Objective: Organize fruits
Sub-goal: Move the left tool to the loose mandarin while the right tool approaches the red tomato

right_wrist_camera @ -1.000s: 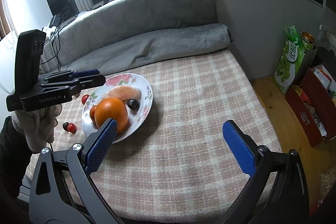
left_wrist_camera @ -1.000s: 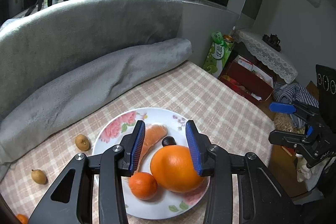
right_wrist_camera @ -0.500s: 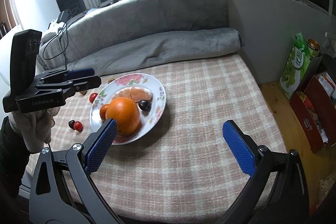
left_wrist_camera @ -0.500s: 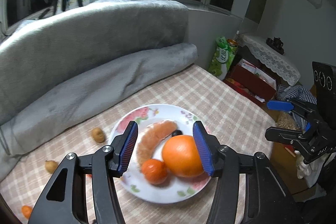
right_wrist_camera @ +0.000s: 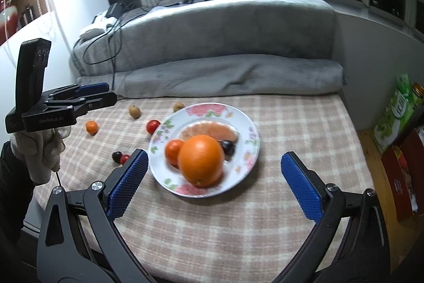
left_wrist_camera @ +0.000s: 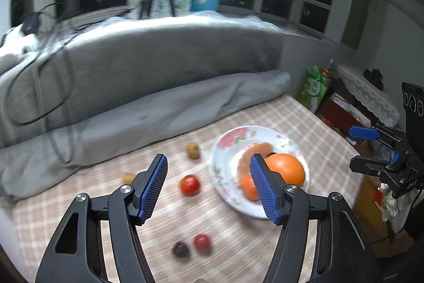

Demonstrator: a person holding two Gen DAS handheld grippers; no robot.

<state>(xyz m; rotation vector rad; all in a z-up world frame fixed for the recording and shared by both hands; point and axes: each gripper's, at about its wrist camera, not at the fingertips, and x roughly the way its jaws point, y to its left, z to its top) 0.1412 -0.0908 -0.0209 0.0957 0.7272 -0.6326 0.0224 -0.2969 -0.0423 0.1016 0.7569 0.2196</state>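
At centre of the right wrist view, a floral plate (right_wrist_camera: 249,123) on the checked tablecloth (right_wrist_camera: 291,203) carries a large orange (right_wrist_camera: 201,161), small tangerine (right_wrist_camera: 173,150), peeled segments (right_wrist_camera: 209,130) and a dark fruit (right_wrist_camera: 228,147). Left of it lie cherry tomatoes (right_wrist_camera: 152,126) and small brown fruits (right_wrist_camera: 134,112). The right gripper (right_wrist_camera: 212,186) is spread wide, empty. The left gripper (left_wrist_camera: 208,186), jaws just opening, holds nothing.

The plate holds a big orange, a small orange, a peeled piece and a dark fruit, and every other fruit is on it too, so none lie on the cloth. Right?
Not quite. The plate does hold the big orange, small orange, peeled piece and dark fruit, but the right wrist view shows several small fruits, such as a red one, lying loose on the cloth.
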